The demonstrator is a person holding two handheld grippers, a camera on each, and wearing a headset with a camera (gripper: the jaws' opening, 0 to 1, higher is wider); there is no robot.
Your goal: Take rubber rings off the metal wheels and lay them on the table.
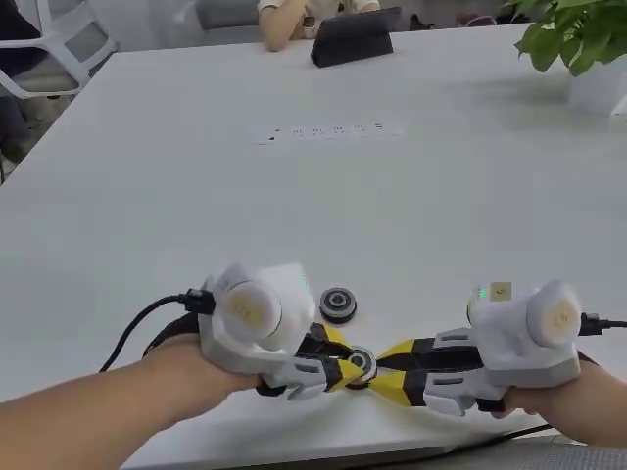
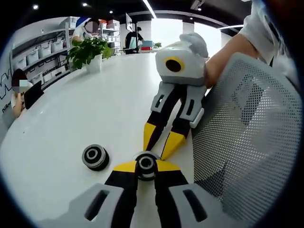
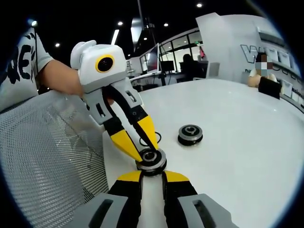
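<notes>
A metal wheel with a black rubber ring (image 1: 358, 364) sits near the table's front edge, caught between both grippers. My left gripper (image 1: 345, 368) comes from the left and my right gripper (image 1: 378, 362) from the right, yellow tips meeting at it. In the left gripper view the wheel (image 2: 146, 163) sits between my left gripper's (image 2: 146, 168) tips, with the right gripper (image 2: 161, 142) touching its far side. In the right gripper view the wheel (image 3: 152, 160) lies at my right gripper's (image 3: 152, 174) tips. A second ringed wheel (image 1: 338, 304) lies flat just beyond.
The white table (image 1: 294, 196) stretches far ahead. At its far end are a dark tablet (image 1: 353, 44), a person's hands and a potted plant (image 1: 573, 34). A mesh chair back (image 2: 247, 142) stands close behind the front edge.
</notes>
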